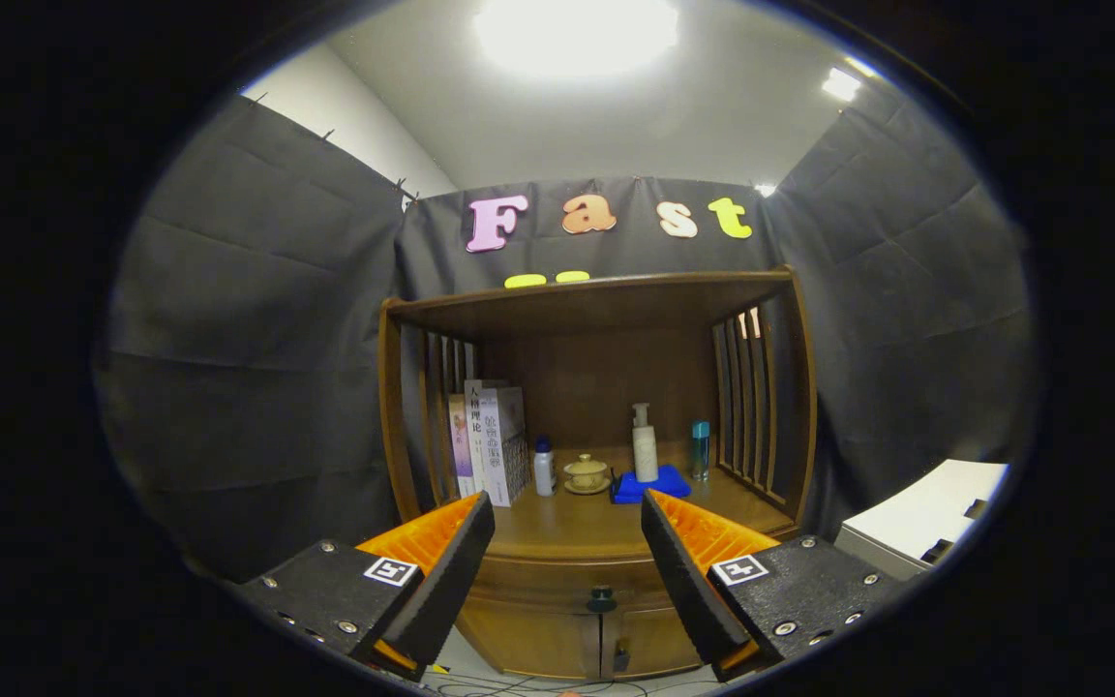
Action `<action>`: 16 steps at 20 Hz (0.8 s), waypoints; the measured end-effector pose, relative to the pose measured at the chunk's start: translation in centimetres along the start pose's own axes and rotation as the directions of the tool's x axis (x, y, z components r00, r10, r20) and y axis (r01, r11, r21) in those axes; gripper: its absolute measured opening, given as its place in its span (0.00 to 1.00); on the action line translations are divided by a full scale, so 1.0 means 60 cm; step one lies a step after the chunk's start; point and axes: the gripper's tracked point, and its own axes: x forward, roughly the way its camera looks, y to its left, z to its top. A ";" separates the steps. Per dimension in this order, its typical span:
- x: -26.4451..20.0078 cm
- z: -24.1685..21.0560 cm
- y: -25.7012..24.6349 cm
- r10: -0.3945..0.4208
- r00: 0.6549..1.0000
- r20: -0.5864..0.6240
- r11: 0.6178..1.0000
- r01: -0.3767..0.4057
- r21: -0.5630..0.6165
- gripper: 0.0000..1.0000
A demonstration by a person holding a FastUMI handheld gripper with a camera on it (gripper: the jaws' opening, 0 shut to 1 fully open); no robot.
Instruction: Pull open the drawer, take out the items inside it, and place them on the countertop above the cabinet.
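Books [490, 440] with printed spines too small to make out stand at the left end of the cabinet [596, 484] surface [567, 528], ahead of a small bottle [544, 467], a lidded cup [587, 473], a pump bottle [645, 443] on a blue pad [652, 484] and a teal bottle [701, 449]. Gripper [567, 571] jaws stand wide apart, holding nothing. Below that surface, the drawer [567, 571] sits closed, between and just beyond the jaws, its dark knob [601, 600] centred in the gap.

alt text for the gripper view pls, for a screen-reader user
The gripper hangs open, holding nothing, its fingers aimed at a wooden cabinet whose drawer is shut, its dark knob between them. On the countertop beyond stand books, a small bottle, a lidded cup, a pump bottle on a blue cloth, and a teal bottle.
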 end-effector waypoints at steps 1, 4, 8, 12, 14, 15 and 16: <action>0.014 -0.020 -0.002 -0.008 1.000 -0.017 1.000 0.008 -0.021 0.95; 0.052 -0.079 0.001 -0.031 0.997 -0.064 0.998 0.027 -0.058 0.95; 0.099 -0.164 -0.004 -0.061 0.989 -0.132 0.997 0.053 -0.063 0.95; 0.132 -0.238 -0.007 -0.082 0.983 -0.164 0.993 0.066 -0.101 0.95; 0.143 -0.276 -0.012 -0.096 0.979 -0.180 0.988 0.072 -0.135 0.95; 0.145 -0.292 -0.014 -0.102 0.977 -0.188 0.987 0.075 -0.144 0.95; 0.152 -0.306 -0.016 -0.102 0.976 -0.191 0.986 0.074 -0.147 0.95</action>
